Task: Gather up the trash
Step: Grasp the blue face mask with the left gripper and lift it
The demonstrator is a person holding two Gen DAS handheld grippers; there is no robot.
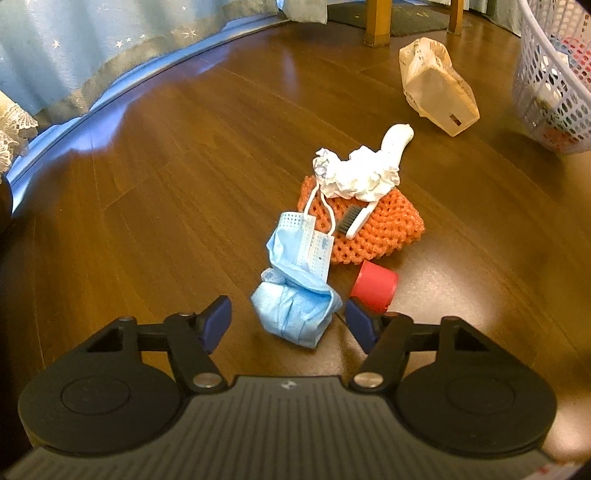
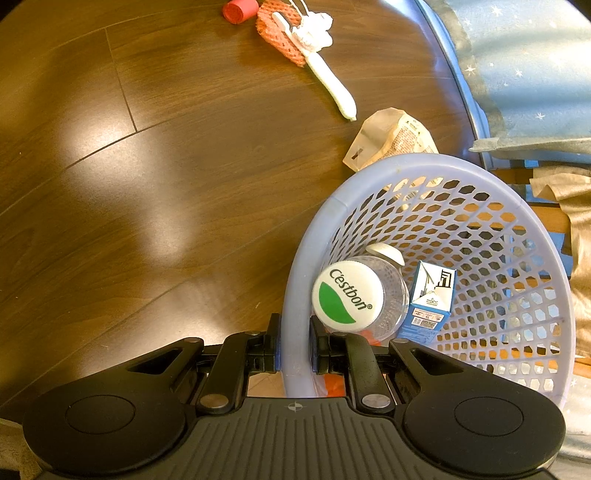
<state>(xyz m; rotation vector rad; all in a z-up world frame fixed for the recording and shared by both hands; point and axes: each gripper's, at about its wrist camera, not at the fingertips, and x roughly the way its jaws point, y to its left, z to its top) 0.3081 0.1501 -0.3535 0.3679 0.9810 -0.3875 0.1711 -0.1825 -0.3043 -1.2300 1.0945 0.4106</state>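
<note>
In the left wrist view my left gripper [image 1: 290, 319] is open, its blue pads on either side of a crumpled blue face mask [image 1: 295, 288] on the wood floor. Beyond it lie an orange foam net [image 1: 369, 232], a white toothbrush [image 1: 380, 173], crumpled white paper [image 1: 358, 175] and a red cap [image 1: 375, 286]. A beige plastic bag [image 1: 437, 86] lies farther off. In the right wrist view my right gripper [image 2: 294, 350] is shut on the rim of a lavender basket [image 2: 369, 177], which holds a clear bottle [image 2: 347, 295] and a small blue carton [image 2: 432, 299].
Blue curtains [image 1: 110, 44] and a curved baseboard bound the floor at the back. Wooden chair legs [image 1: 378, 22] stand on a dark mat behind the bag. The lavender basket [image 1: 546, 85] sits at the right edge of the left wrist view. Brown paper [image 2: 569, 206] lies beside it.
</note>
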